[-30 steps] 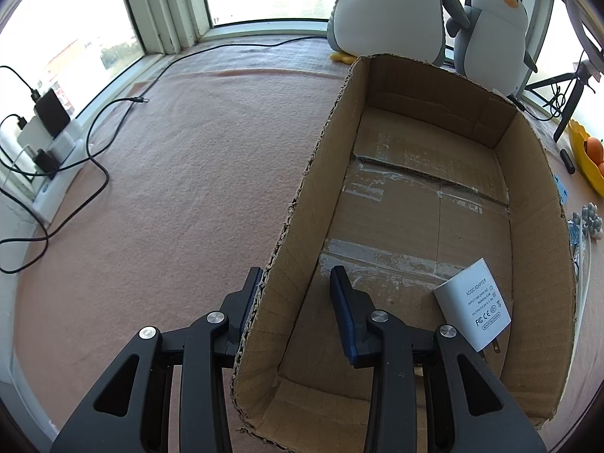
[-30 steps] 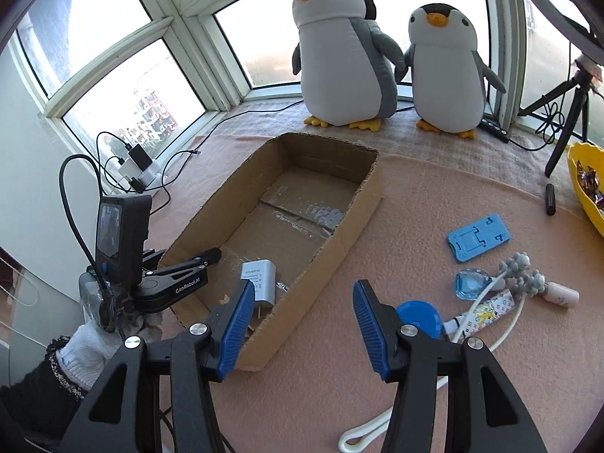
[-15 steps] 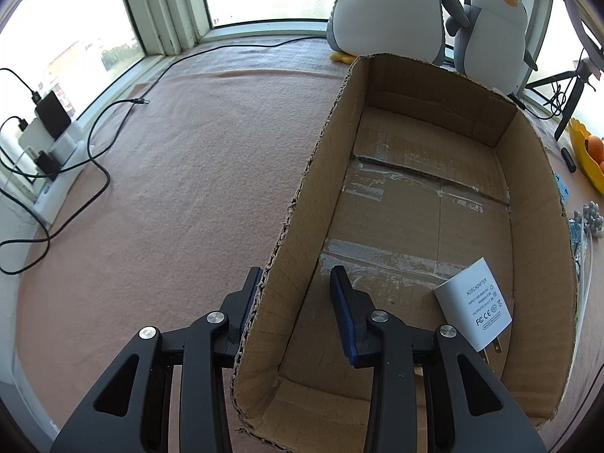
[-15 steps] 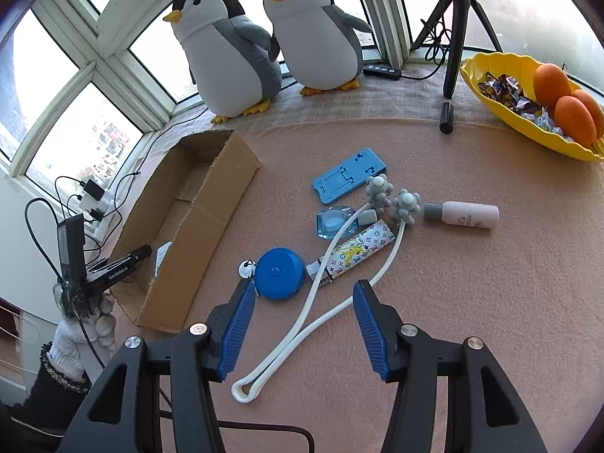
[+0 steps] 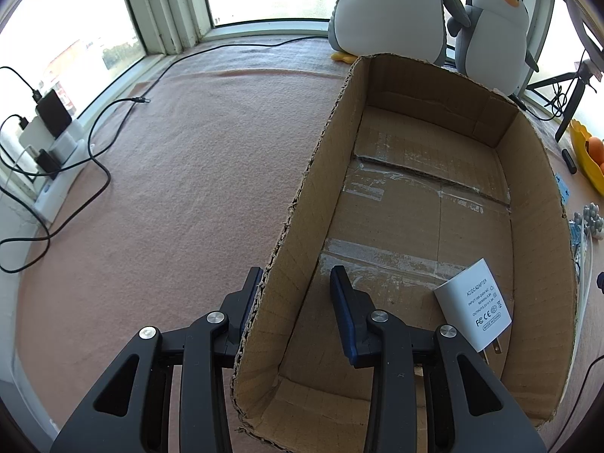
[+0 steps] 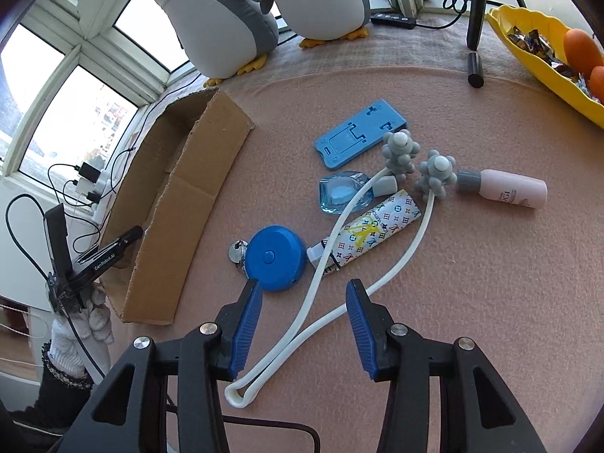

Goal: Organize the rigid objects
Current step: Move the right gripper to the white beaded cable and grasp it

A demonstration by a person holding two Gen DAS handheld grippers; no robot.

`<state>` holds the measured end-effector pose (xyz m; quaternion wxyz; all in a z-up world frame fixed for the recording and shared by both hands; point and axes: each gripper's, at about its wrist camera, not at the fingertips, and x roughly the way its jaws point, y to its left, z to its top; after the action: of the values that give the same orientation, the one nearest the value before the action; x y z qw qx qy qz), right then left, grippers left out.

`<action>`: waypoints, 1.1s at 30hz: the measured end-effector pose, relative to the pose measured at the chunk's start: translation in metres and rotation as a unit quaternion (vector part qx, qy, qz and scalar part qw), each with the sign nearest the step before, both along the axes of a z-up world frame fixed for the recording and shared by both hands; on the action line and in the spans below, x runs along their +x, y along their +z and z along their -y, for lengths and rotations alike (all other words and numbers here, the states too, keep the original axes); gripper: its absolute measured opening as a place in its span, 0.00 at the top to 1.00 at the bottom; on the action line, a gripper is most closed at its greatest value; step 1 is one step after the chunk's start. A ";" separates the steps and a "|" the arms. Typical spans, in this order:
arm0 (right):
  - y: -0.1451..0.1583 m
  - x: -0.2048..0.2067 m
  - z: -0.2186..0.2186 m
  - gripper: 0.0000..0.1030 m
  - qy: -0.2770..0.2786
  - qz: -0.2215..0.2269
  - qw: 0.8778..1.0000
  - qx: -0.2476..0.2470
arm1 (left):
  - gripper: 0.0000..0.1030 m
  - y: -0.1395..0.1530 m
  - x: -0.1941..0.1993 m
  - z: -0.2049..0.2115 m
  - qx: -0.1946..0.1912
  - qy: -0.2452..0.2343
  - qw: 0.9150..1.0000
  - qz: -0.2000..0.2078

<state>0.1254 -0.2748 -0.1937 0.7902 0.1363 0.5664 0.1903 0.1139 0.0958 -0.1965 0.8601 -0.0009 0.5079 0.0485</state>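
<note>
Two grippers are at work. Nearest, the right gripper [image 6: 302, 313] hangs with jaws apart over the white massager cord [image 6: 324, 271]; the blue tape measure [image 6: 275, 257] lies just beyond. Judged best: center on one item, grip squarely. Farther left, the left gripper [image 5: 298, 287], jaws apart, straddles the cardboard box [image 5: 298, 226] wall, steadying it; the white charger [image 5: 476, 302] lies inside.

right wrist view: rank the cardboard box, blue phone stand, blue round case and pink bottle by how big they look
1. cardboard box
2. blue phone stand
3. pink bottle and blue round case: look alike, and the case lies nearer the camera, so unranked.
</note>
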 end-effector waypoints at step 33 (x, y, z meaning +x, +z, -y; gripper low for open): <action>-0.042 0.011 0.058 0.80 -0.124 -0.023 0.973 0.194 | 0.66 0.002 0.003 0.006 0.025 -0.006 1.000 -0.005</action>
<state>0.1359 -0.3331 -0.2361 0.7531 0.3603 0.5153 0.1937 0.1165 0.0895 -0.1946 0.8574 0.0235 0.5110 0.0560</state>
